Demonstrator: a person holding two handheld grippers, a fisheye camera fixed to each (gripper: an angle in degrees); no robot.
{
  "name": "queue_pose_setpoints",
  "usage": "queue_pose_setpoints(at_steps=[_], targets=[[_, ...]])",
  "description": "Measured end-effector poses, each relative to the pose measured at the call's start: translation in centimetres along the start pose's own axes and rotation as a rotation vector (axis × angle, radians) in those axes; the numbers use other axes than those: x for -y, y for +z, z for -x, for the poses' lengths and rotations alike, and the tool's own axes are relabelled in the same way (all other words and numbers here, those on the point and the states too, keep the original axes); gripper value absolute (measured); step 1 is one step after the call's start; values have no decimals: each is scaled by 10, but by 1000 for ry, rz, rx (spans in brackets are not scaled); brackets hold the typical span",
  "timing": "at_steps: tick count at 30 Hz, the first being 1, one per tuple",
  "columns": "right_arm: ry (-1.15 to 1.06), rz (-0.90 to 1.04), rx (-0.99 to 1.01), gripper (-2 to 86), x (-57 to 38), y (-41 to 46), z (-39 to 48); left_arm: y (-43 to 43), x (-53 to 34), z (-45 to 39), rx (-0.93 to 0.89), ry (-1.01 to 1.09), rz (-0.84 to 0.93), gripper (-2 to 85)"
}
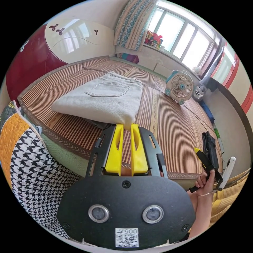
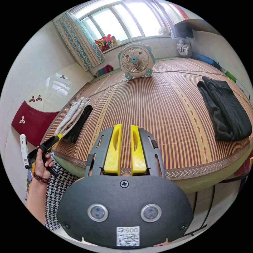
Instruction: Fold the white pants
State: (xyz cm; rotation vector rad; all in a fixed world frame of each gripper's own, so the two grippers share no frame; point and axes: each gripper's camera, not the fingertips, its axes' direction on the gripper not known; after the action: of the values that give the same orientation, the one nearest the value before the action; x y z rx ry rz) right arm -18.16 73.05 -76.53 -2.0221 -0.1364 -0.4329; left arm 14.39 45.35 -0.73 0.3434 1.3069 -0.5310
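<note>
Bright window [image 2: 126, 18] ahead, patterned curtain [image 2: 79, 39] at its left, striped bamboo mat [image 2: 158, 105] below, fan [image 2: 135, 60] at mat's far edge, red-and-cream cabinet [image 1: 39, 50] left.

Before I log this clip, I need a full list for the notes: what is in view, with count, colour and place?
white pants: one, off-white, folded on the mat, back pocket up
dark garment: one, charcoal, folded on the mat, apart from the pants
dark cloth: one, black, under the pants
mat: one, striped brown, covering the bed
fan: one, teal and cream, on the mat below the window
curtain: one, patterned blue and beige, beside the window
headboard: one, red and cream
quilt: one, houndstooth and orange, at the bed edge
left hand-held gripper: yellow jaws nearly closed, at the pants' corner
right hand-held gripper: yellow jaws slightly apart, holding nothing
</note>
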Motion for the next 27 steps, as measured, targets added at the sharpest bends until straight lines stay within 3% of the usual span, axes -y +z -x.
queue_pose_setpoints(at_steps=[11,16,27], targets=[[3,13,32,58,9,28,-1,-33,11,-21,-111,73,-48,54],[-1,23,35,58,13,38,-7,-41,23,-3,-211,12,-74,55],[-27,29,92,71,25,59,-23,-46,29,10,-216,35,-74,55]])
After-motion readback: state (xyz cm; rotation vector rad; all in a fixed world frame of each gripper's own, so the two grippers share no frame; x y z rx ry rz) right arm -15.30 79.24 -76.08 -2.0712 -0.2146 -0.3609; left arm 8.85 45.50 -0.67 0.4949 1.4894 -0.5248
